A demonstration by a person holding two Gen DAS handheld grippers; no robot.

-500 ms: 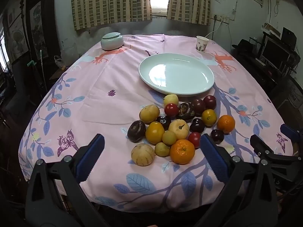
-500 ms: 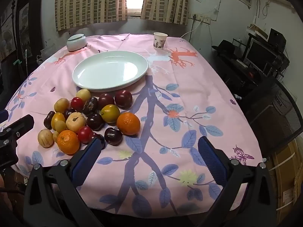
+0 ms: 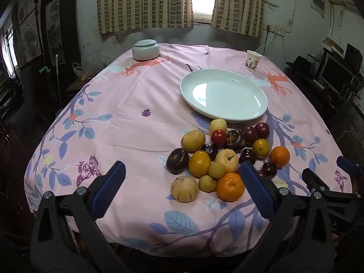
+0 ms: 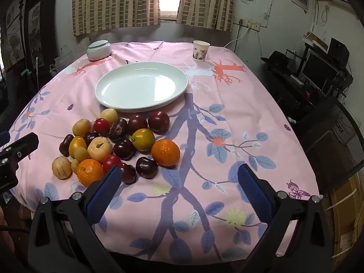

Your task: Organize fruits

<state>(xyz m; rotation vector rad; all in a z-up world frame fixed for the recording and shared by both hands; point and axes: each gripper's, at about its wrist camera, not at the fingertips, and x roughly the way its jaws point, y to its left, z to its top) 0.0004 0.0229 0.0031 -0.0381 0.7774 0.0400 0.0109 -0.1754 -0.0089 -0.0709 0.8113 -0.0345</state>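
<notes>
Two grippers (image 3: 182, 191) (image 4: 177, 188) spread wide, paper cup (image 4: 200, 50) print unreadable

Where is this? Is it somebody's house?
Probably a lived-in room at home, maybe a dining corner. A table with a flowery cloth holds a plate and fruit, curtains hang at the window, and a monitor sits on a desk.

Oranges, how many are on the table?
2. One orange sits at the pile's right edge; the other orange lies at the near edge. More could hide underneath.

Glossy ceramic plate (image 3: 224, 95) on matt cloth tablecloth (image 3: 136, 122).
</notes>
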